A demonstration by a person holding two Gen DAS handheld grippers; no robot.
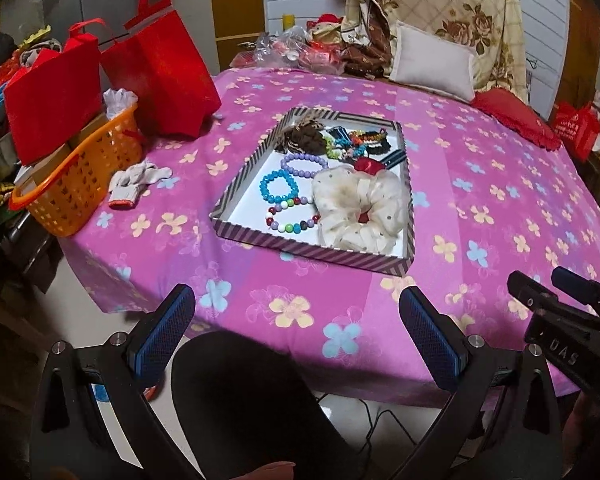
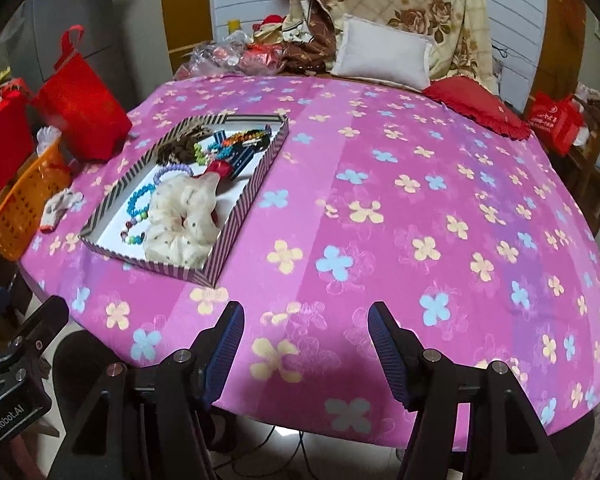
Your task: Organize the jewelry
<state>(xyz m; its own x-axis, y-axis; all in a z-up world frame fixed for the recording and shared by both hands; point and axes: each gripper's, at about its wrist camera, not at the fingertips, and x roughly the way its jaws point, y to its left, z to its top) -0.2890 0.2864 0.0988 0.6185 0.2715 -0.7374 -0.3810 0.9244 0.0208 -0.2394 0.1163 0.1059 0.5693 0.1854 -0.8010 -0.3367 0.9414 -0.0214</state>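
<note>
A shallow striped box [image 1: 312, 249] [image 2: 244, 204] sits on the pink flowered tablecloth. It holds a cream scrunchie [image 1: 360, 208] [image 2: 182, 216], a blue bead bracelet [image 1: 279, 190], a lilac bead bracelet [image 1: 304, 164], a mixed-colour bead bracelet [image 1: 290, 216], a brown scrunchie [image 1: 306, 140] and several hair clips [image 1: 364, 140]. My left gripper [image 1: 296, 320] is open and empty at the table's near edge, below the box. My right gripper [image 2: 306, 332] is open and empty over the near edge, right of the box.
An orange basket [image 1: 76, 184] [image 2: 16, 212], red bags [image 1: 164, 64] [image 2: 84, 108] and white gloves [image 1: 136, 180] stand left of the box. A white cushion [image 2: 384, 54], a red cushion [image 2: 480, 108] and piled fabric lie at the back. The person's dark knee [image 1: 240, 392] is below the table edge.
</note>
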